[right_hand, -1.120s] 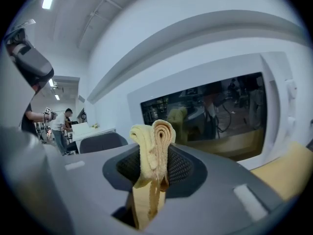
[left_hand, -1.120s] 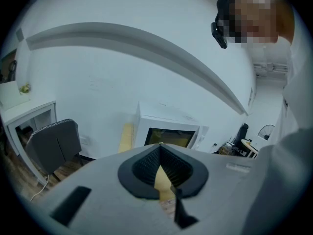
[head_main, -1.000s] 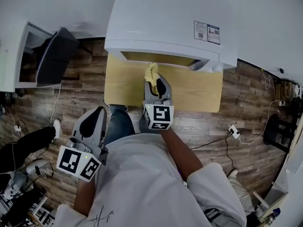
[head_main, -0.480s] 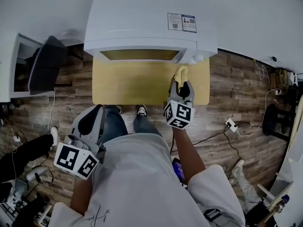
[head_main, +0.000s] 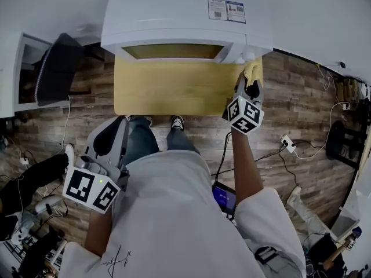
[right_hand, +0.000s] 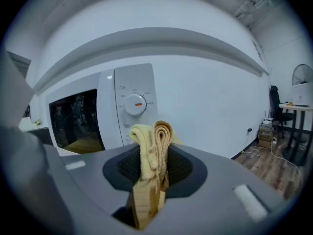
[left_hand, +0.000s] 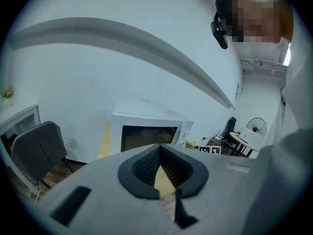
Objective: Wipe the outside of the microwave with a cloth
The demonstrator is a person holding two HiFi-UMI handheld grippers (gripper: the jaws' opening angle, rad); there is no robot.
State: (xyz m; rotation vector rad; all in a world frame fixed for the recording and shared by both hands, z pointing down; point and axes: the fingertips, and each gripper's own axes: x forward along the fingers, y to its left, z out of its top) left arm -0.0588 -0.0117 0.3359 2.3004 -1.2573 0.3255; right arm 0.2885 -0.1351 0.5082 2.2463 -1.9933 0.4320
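Observation:
A white microwave point(head_main: 185, 22) stands at the back of a wooden table point(head_main: 174, 91). Its dark door window point(right_hand: 76, 116) and control panel with a round knob point(right_hand: 135, 103) show in the right gripper view. My right gripper point(head_main: 250, 83) is shut on a folded yellow cloth point(right_hand: 154, 146), whose tip point(head_main: 253, 69) sits close under the microwave's front right corner. My left gripper point(head_main: 110, 146) hangs low at my left side, away from the table, its jaws closed with nothing between them point(left_hand: 160, 173). The microwave point(left_hand: 149, 131) appears far off in the left gripper view.
A dark chair point(head_main: 58, 68) and white cabinet point(head_main: 17, 68) stand left of the table. A power strip and cables point(head_main: 287, 143) lie on the wood floor at right. A white wall runs behind the microwave. My legs and feet point(head_main: 174, 123) are at the table's front edge.
My right gripper has carried the cloth rightward along the microwave's front, from the door's middle to the control panel corner. The left gripper has stayed low at my side.

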